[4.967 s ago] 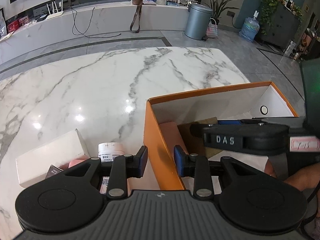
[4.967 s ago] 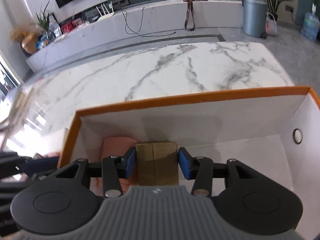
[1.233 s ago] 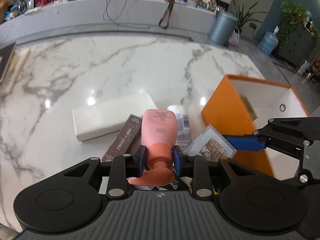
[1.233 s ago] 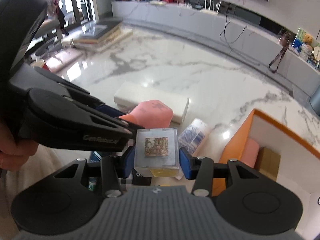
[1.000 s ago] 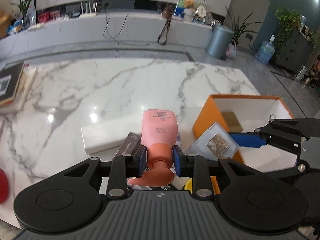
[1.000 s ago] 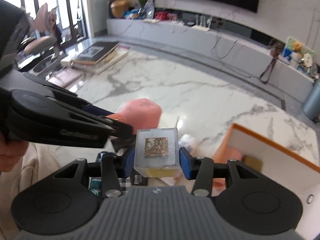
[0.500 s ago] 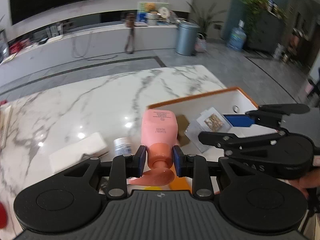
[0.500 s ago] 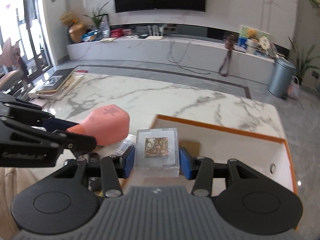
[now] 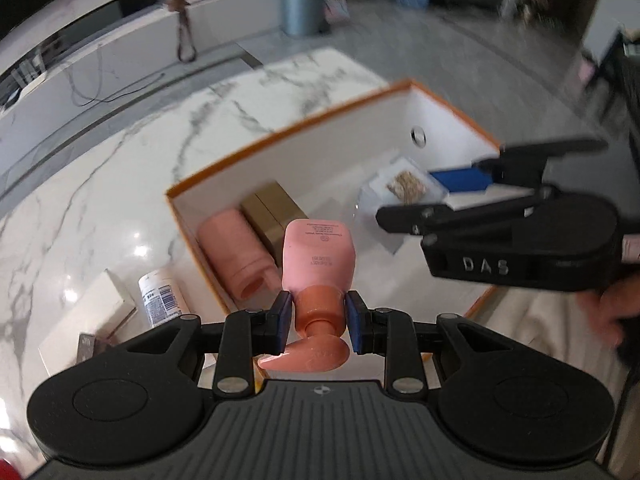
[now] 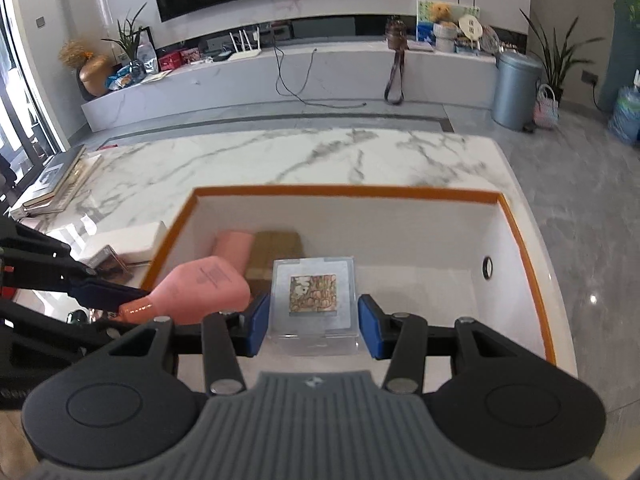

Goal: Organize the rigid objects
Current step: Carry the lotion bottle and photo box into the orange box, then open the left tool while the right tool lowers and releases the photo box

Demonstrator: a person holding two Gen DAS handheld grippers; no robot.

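My left gripper [image 9: 319,322] is shut on the neck of a pink pump bottle [image 9: 319,254], which hangs over the left end of the orange box [image 9: 288,134]. My right gripper [image 10: 311,326] is shut on a clear square case with a patterned insert [image 10: 313,294], held above the box's white floor [image 10: 420,280]. The same case [image 9: 404,186] and right gripper [image 9: 460,184] show at the right of the left wrist view. Inside the box lie a pink cylinder [image 9: 236,244] and a brown carton [image 9: 274,208]. The pink bottle [image 10: 200,286] also appears left of the case.
On the marble table [image 10: 280,156] left of the box lie a white carton [image 9: 86,312], a white labelled tube [image 9: 162,294] and a dark packet [image 9: 86,346]. Books [image 10: 56,184] are stacked at the far left. A hand [image 9: 616,300] holds the right gripper.
Both grippers have swung right from the clutter on the table to above the orange box, each still holding its object. The views rolled as they moved.
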